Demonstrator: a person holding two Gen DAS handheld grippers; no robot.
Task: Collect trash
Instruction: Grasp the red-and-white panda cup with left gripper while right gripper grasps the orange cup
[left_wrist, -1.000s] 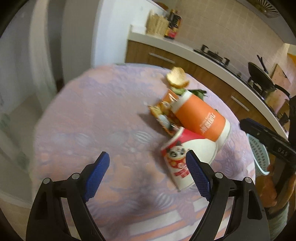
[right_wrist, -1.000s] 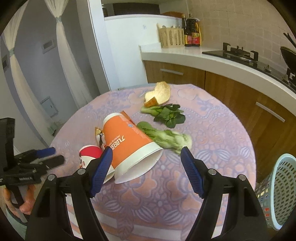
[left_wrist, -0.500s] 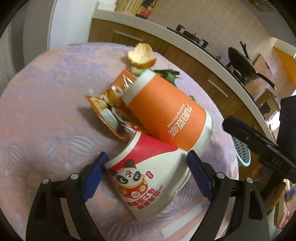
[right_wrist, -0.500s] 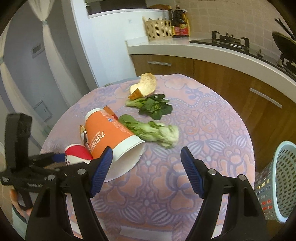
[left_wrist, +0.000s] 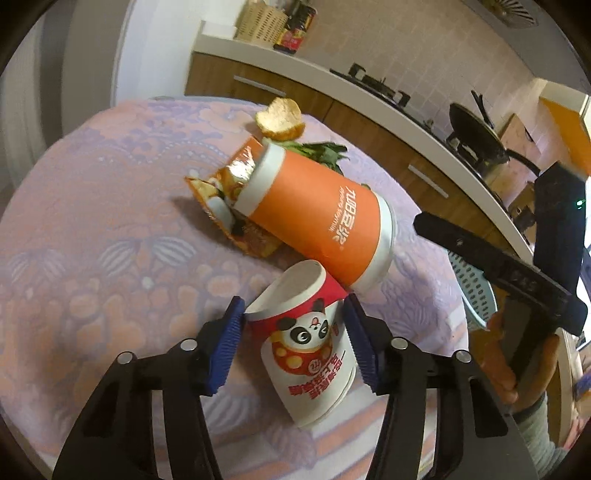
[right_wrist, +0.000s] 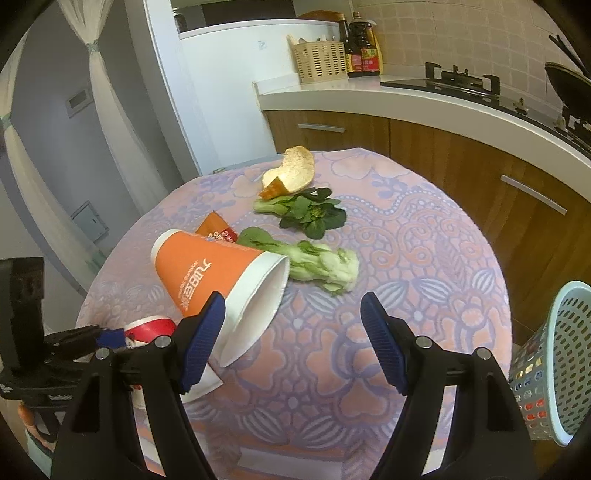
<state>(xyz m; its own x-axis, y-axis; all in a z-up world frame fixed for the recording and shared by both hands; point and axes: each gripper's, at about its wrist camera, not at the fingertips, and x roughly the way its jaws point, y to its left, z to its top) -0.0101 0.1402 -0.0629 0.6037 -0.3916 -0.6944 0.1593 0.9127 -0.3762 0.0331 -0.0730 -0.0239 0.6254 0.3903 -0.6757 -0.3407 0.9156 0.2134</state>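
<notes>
My left gripper is shut on a red and white panda paper cup that lies on its side at the near table edge; both blue pads touch its sides. A big orange paper cup lies on its side just behind it, over a snack wrapper. My right gripper is open and empty above the table, its left finger in front of the orange cup's rim. Bok choy, dark greens and a bread piece lie further back.
A light blue mesh basket stands beside the table at the right. The round table has a pink and purple patterned cloth. A kitchen counter with a stove, a wicker basket and bottles runs behind.
My left gripper moved in on the panda cup and its jaws narrowed from wide open until the pads touch the cup. My right gripper stayed open and shifted a little closer.
</notes>
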